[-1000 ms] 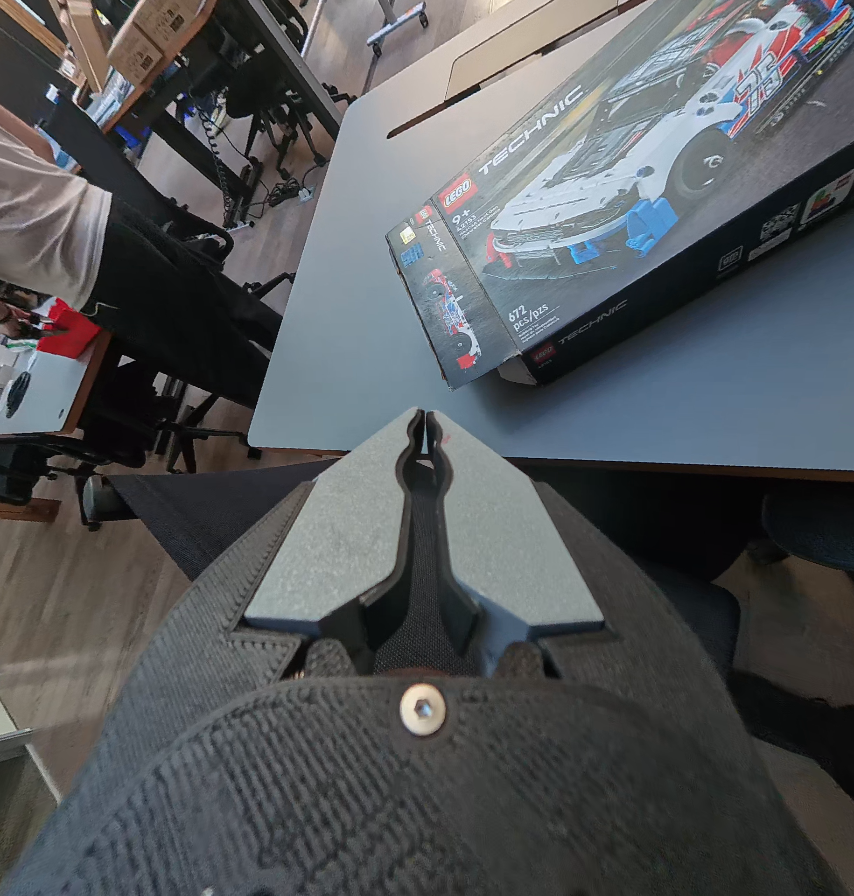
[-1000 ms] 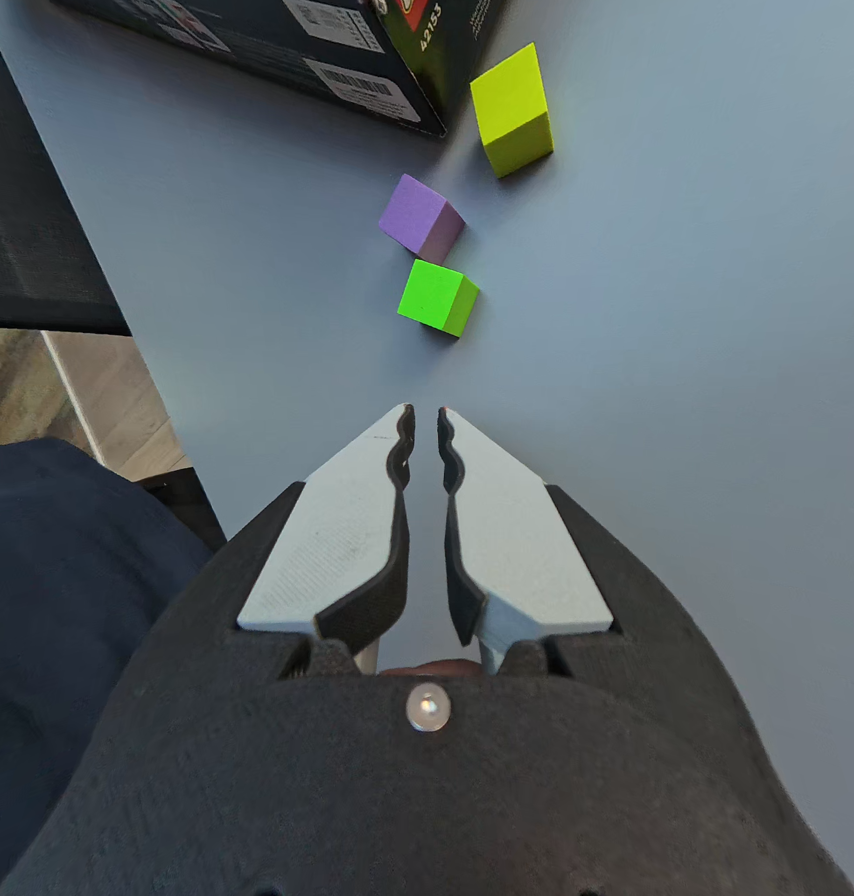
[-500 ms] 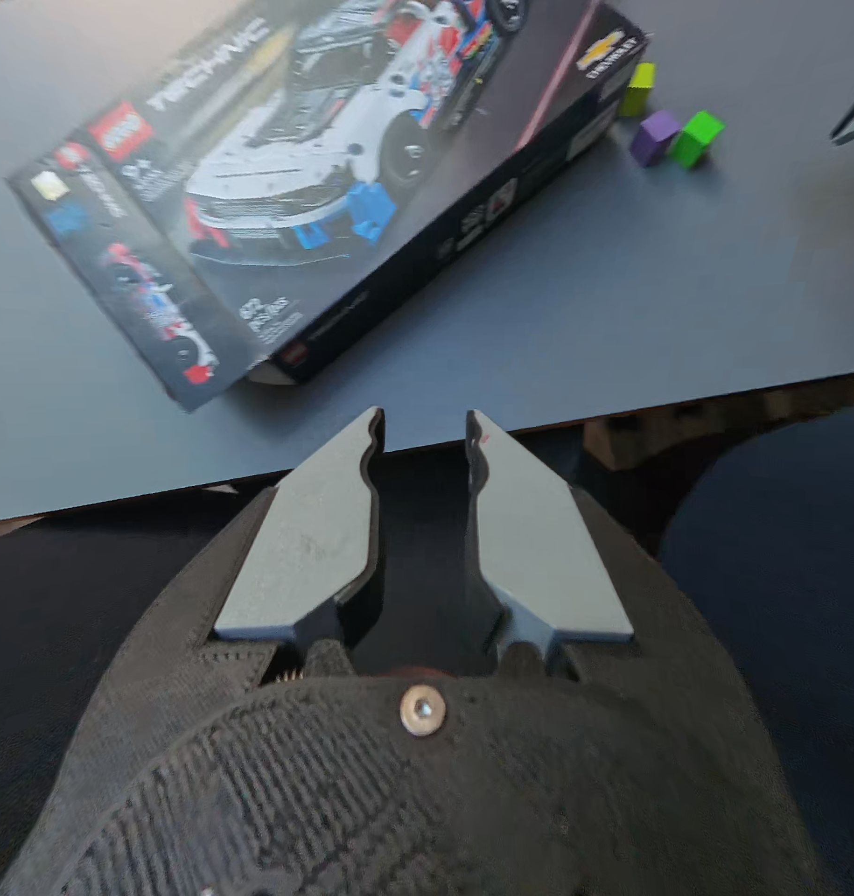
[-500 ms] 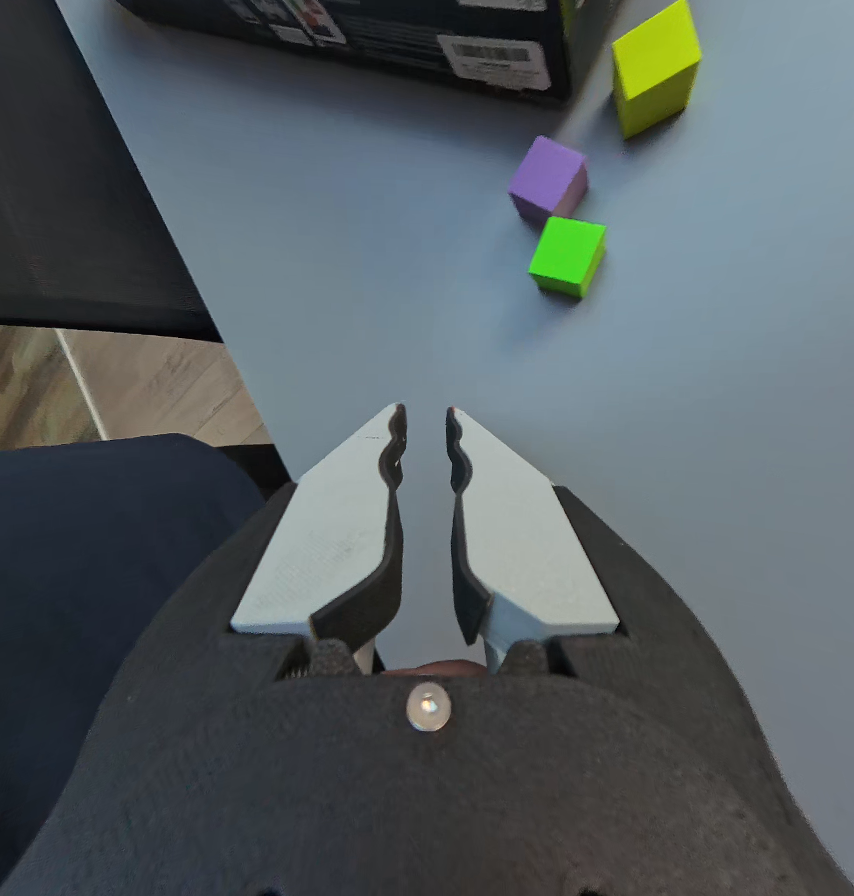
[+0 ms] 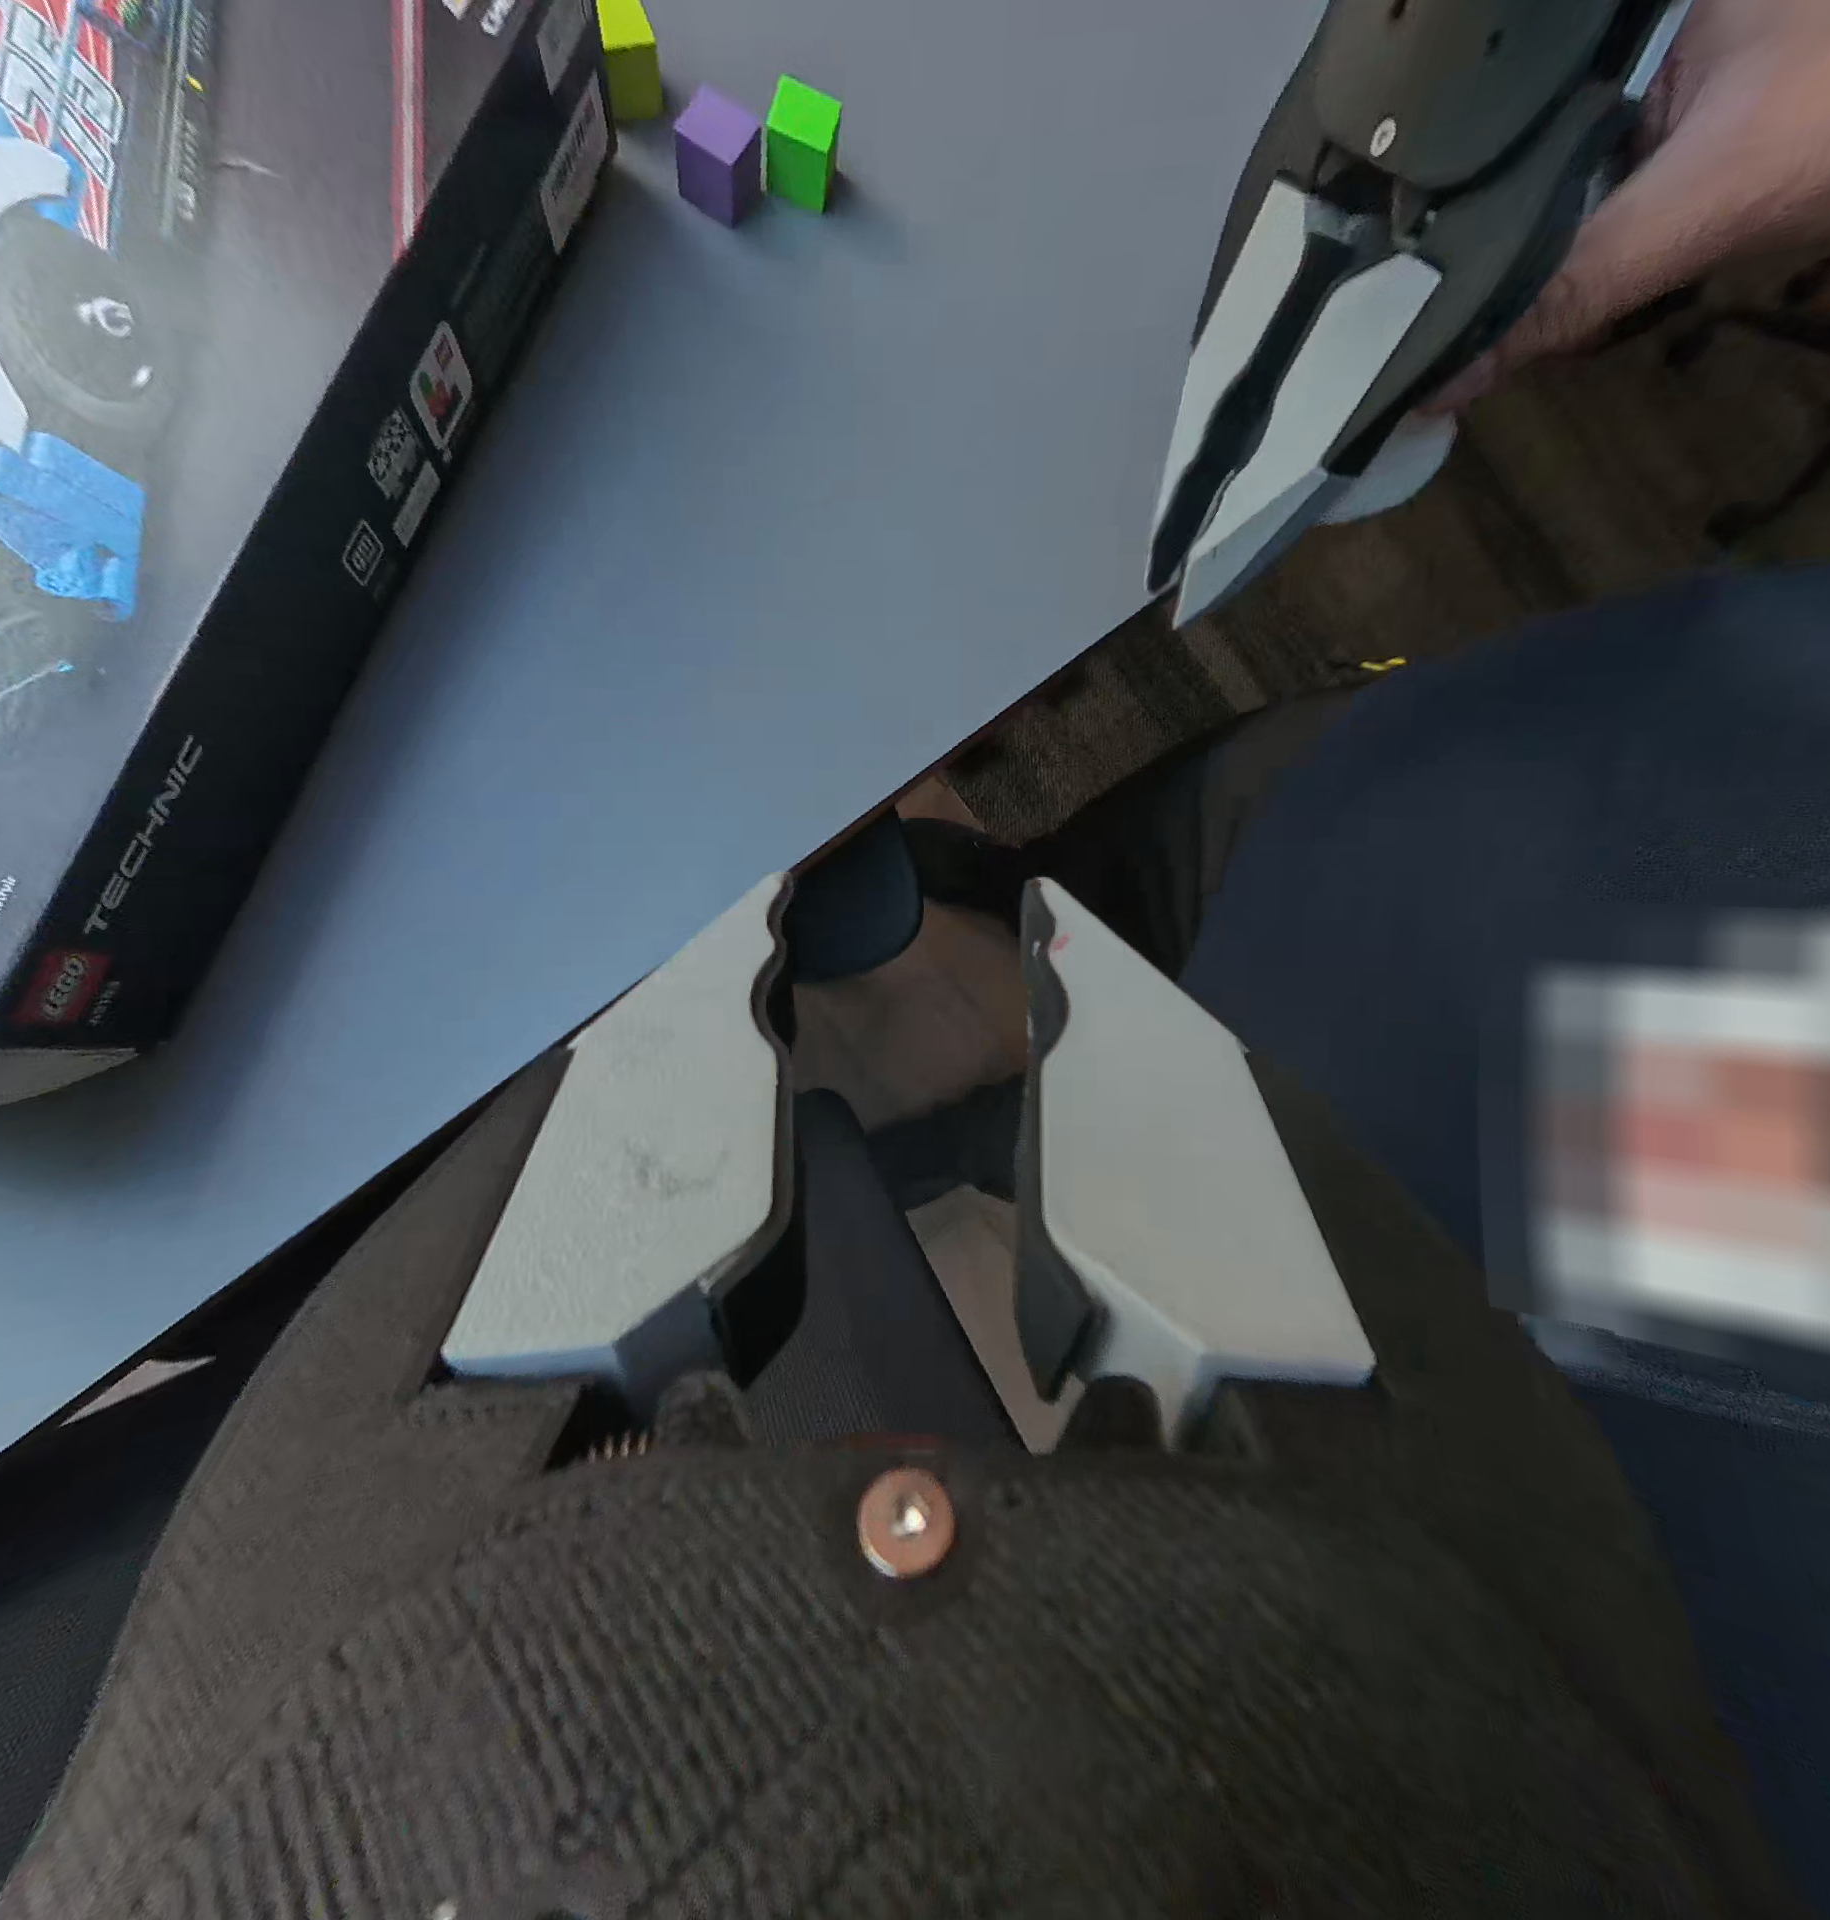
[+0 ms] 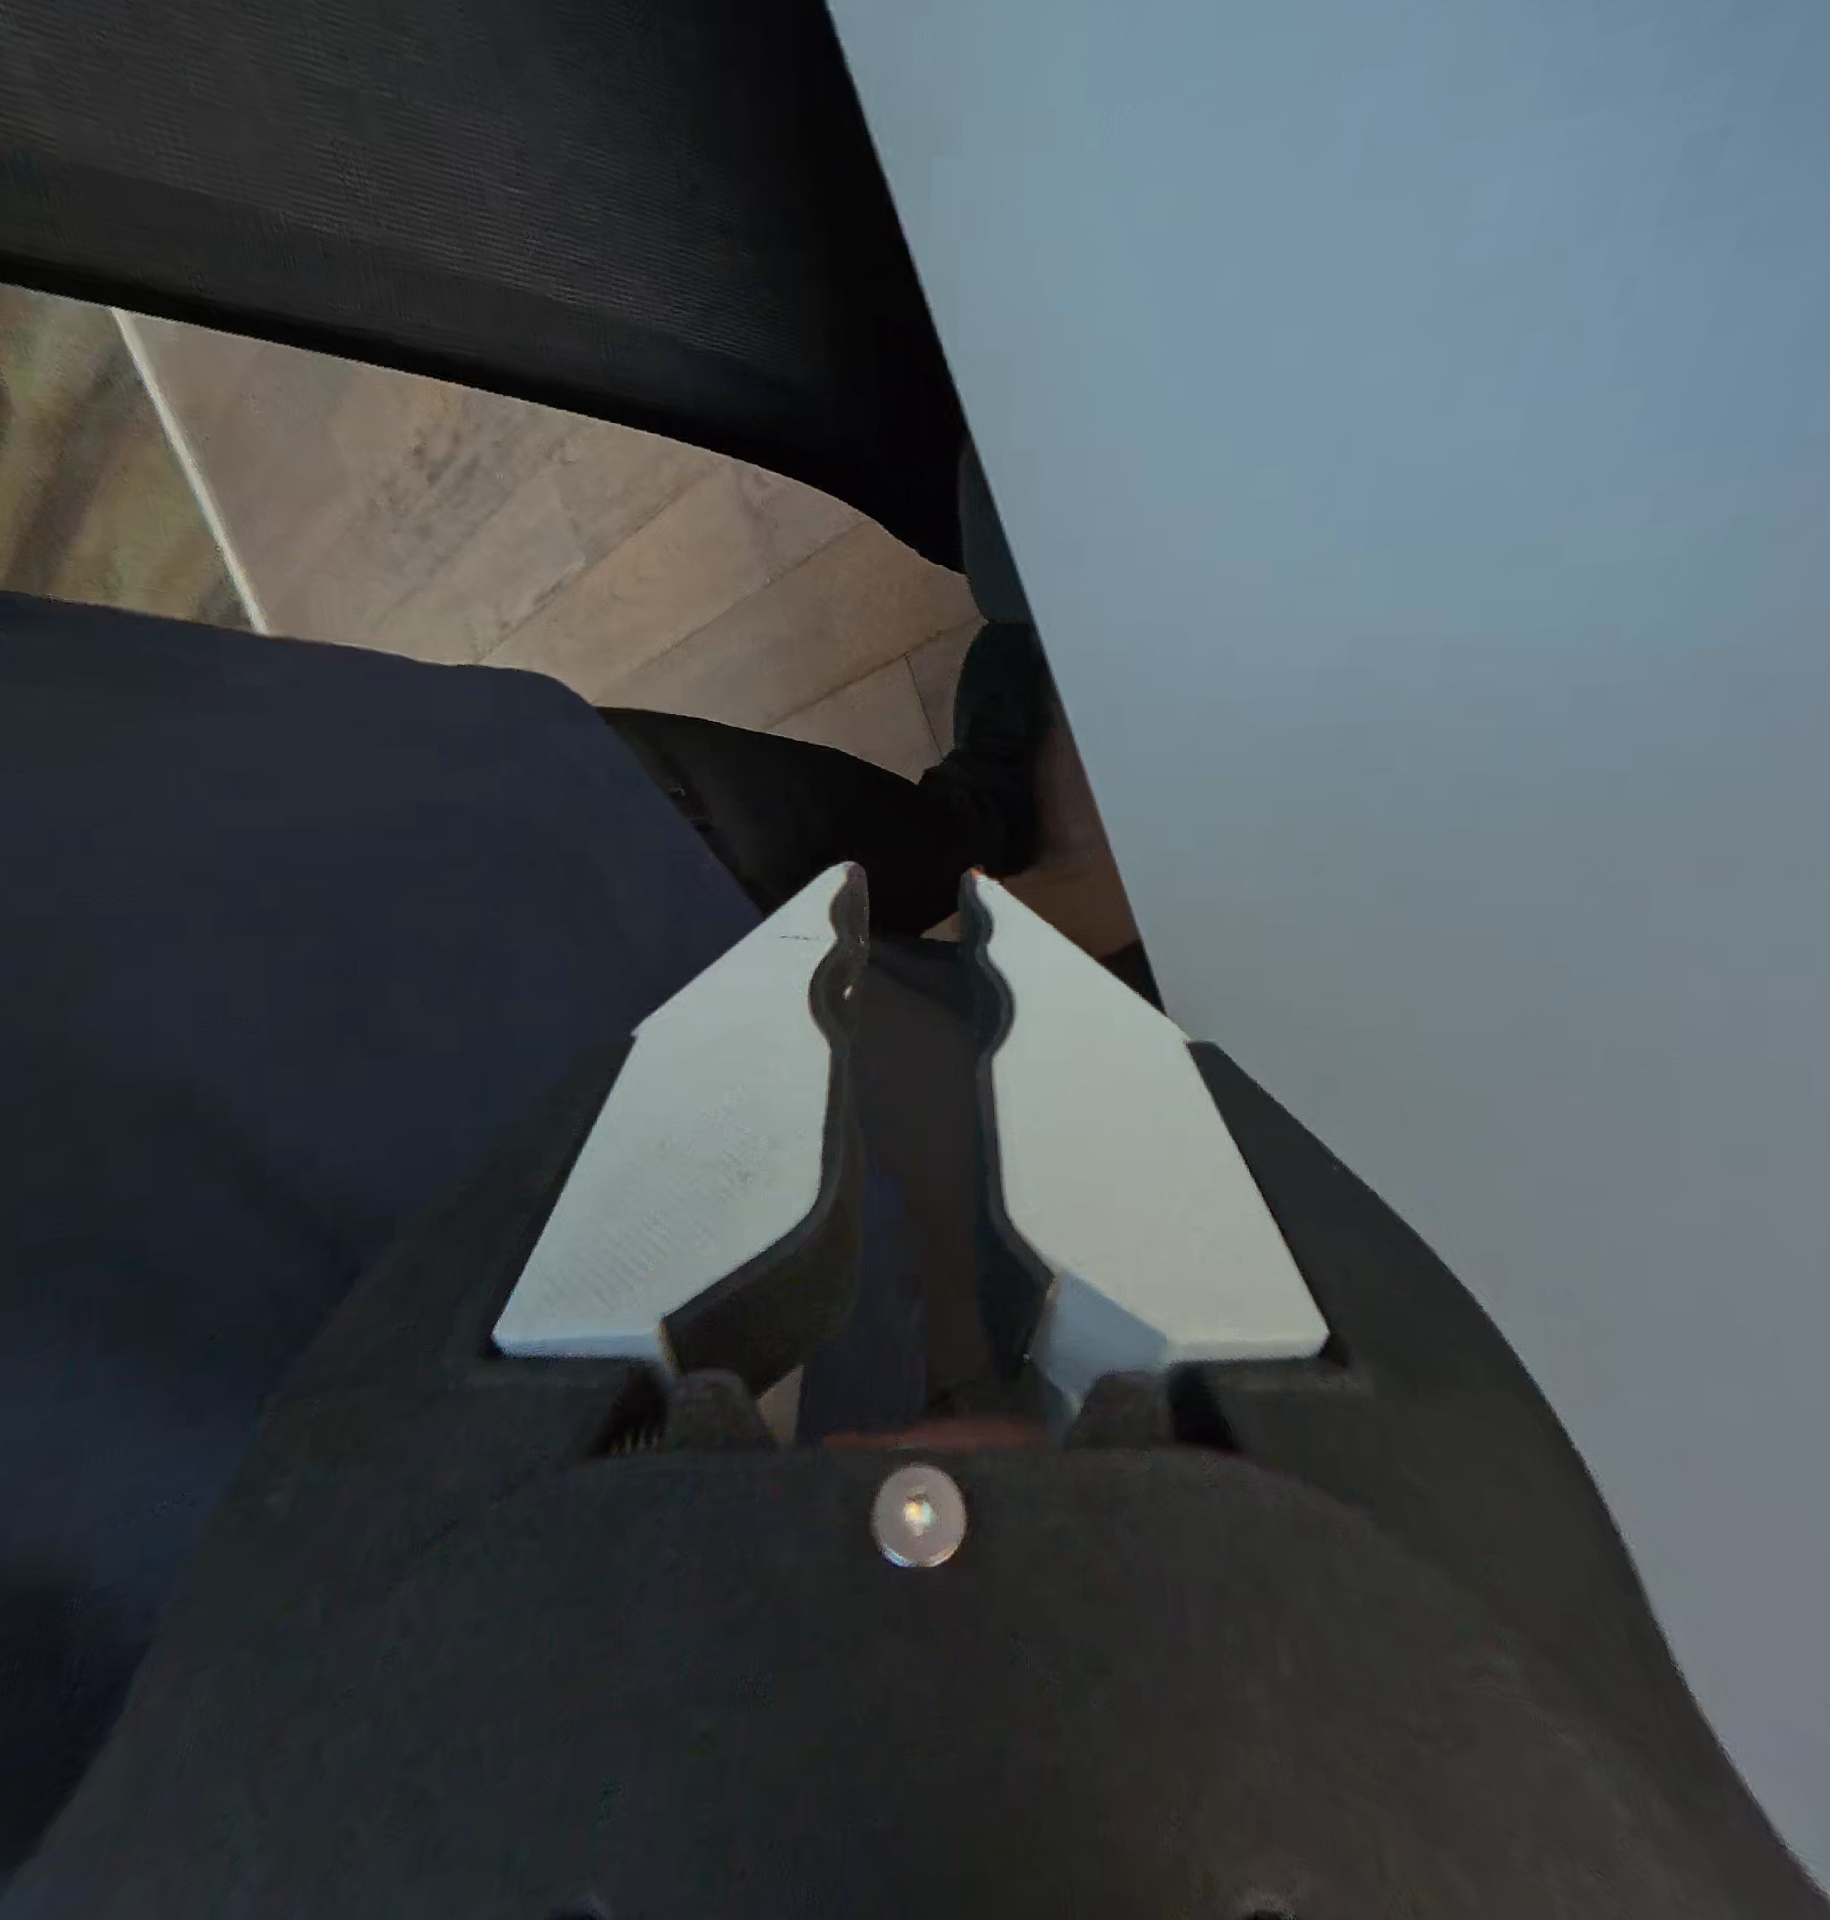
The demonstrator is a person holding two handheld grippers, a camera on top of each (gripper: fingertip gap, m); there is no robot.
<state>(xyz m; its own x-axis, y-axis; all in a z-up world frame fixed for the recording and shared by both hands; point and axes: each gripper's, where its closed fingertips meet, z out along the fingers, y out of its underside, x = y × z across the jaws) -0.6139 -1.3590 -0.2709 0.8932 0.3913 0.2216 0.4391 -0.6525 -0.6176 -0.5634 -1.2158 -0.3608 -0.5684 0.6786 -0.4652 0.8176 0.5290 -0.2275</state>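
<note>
Box [image 5: 215, 436] on the table [image 5: 786, 468] at the frame's left, three cubes [image 5: 729, 125] upper centre beside its end, right gripper [image 5: 1165, 582] upper right, left gripper [image 5: 900, 904] lower centre off the table's edge.

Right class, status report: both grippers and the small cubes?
Left gripper open, empty, off table edge. Right gripper open, empty. Purple, green, yellow-green cubes beside printed box.

The big printed box [image 5: 215, 436] runs off the left and top edges, motion-blurred. The yellow-green block [image 5: 628, 47] is cropped above. A mosaic patch [image 5: 1711, 1132] masks something on the dark clothing.
</note>
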